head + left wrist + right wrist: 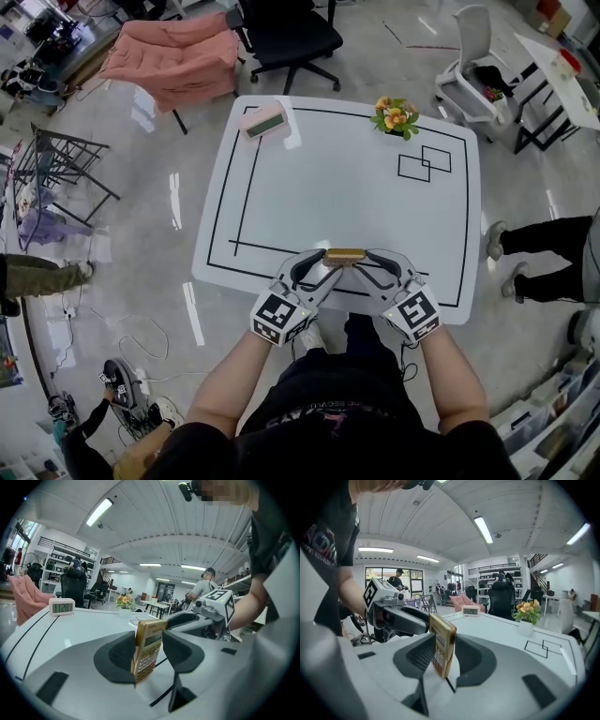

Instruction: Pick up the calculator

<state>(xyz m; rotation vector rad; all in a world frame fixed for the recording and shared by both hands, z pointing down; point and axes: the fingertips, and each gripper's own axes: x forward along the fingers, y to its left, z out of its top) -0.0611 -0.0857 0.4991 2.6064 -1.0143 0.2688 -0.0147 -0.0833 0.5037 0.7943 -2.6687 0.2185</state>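
Note:
A gold calculator (344, 255) is held on edge between my two grippers over the near edge of the white table (309, 197). My left gripper (320, 269) grips its left end and my right gripper (369, 267) its right end. In the left gripper view the calculator (148, 648) stands upright between the dark pads of my left gripper (150, 651), keys facing right, with the right gripper (206, 616) behind it. In the right gripper view my right gripper (443, 654) is shut on the calculator (442, 643), and the left gripper (393, 616) reaches in from the left.
A pink digital clock (264, 121) sits at the far left corner and a small flower pot (396, 116) at the far right. Black tape squares (424, 163) mark the table. A pink chair (173, 56) and a black office chair (286, 33) stand beyond. A person's legs (544, 258) are at right.

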